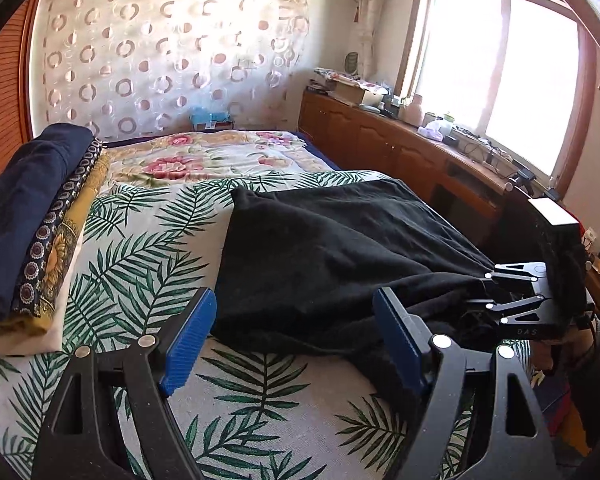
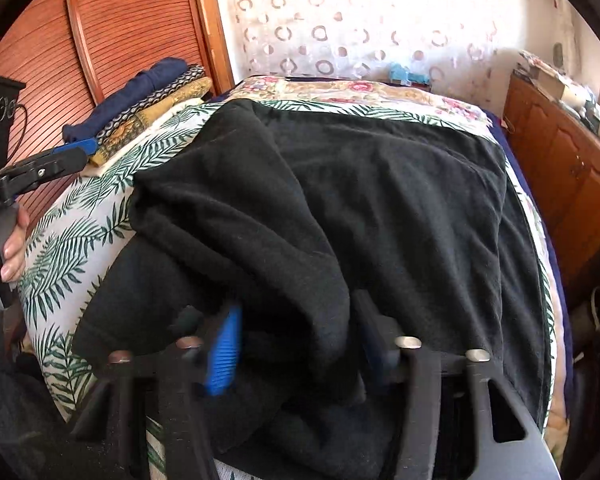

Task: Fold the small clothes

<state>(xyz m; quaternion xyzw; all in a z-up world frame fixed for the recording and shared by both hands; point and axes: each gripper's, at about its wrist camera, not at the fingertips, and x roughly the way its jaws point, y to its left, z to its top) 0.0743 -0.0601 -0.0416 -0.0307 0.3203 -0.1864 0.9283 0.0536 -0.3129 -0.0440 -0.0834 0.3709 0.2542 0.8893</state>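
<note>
Left jaws: my left gripper [image 1: 292, 344] stands wide apart with nothing between its blue pads [image 1: 190, 340]; the near edge of the black garment [image 1: 332, 248] lies just ahead of and between them, and I see no pad pressing on it.

Right jaws: my right gripper [image 2: 296, 344] is partly closed with a bunched fold of the black garment [image 2: 340, 208] between its blue pads [image 2: 222, 354]; blur hides whether the pads actually press on the cloth, so I cannot tell if it is gripped.

Garment position: spread over the near half of the bed, on the palm-leaf sheet [image 1: 140, 248], its far edge flat and its near side rumpled toward the right gripper.

Step in hand: I judge this to be the taking-up of the near edge at two points, ahead of a fold.

Next move: I would need the left jaws brought onto the edge and closed, the right grip confirmed, then both corners carried level across the flat far part.

Surroundings: a stack of folded clothes [image 1: 32, 232] lies at the left edge of the bed; a floral quilt [image 1: 204, 156] covers the far end; a wooden cabinet [image 1: 380, 140] runs under the window.

Obstructions: the rumpled heap by the right jaws could be dragged along into the fold; the stack is well apart from the garment.
</note>
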